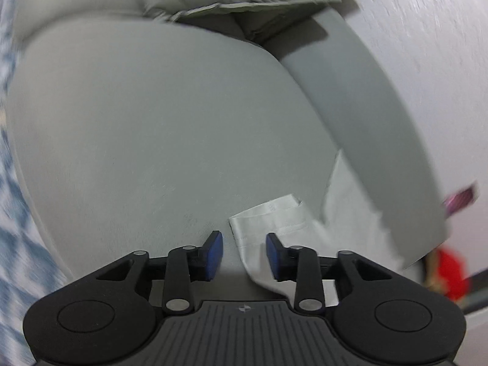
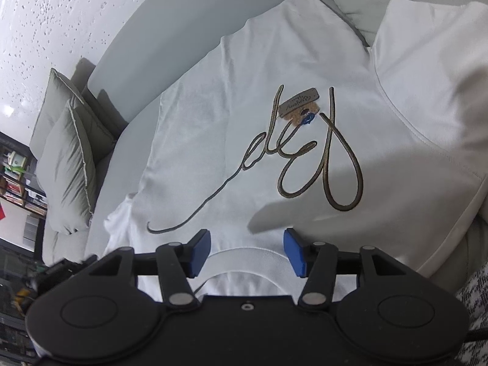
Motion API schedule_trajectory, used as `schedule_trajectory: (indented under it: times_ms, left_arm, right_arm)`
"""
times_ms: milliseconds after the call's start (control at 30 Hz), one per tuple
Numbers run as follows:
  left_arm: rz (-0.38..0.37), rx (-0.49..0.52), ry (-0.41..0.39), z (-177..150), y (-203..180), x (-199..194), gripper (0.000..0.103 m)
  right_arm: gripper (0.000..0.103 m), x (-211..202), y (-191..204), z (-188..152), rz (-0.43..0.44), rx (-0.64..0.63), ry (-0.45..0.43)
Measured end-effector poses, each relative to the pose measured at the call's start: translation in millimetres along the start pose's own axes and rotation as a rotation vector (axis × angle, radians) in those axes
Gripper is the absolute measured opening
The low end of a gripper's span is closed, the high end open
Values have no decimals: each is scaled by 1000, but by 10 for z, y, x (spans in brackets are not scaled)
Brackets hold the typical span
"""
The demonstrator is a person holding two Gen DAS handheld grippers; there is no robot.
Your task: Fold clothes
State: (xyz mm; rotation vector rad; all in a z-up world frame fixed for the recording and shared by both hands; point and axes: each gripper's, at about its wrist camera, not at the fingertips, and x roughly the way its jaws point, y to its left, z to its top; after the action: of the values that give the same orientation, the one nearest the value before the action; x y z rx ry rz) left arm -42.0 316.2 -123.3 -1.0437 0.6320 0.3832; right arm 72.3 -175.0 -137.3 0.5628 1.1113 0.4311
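A pale grey upholstered sofa seat point(image 1: 158, 122) is seen filling the left wrist view, with its curved backrest point(image 2: 183, 27) and two grey-green piped cushions point(image 2: 67, 158) shown at the left of the right wrist view. A white T-shirt with gold cursive lettering point(image 2: 244, 140) is spread flat on the seat, its collar nearest the right gripper point(image 2: 247, 251), whose blue pads are held apart above the neckline, gripping nothing. A hemmed white sleeve corner point(image 1: 268, 213) is seen just ahead of the left gripper point(image 1: 244, 254); its jaws are parted, and the cloth between them is not pinched.
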Motion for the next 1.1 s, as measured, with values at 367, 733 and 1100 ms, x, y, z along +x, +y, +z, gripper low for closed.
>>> schedule_trajectory:
  times_ms: [367,733,1100]
  left_arm:
    - [114,113,109,79,-323,381,3]
    - [513,651,1,-237,-886,450,14]
    - [286,654,63,-655,-1168,-166,28]
  right_arm:
    - [53,1,-40,6,15,29,-2]
    - [63,-1,112,-24,-24,-105,3]
    - [51,-562,-107,16,-69,-175,-57]
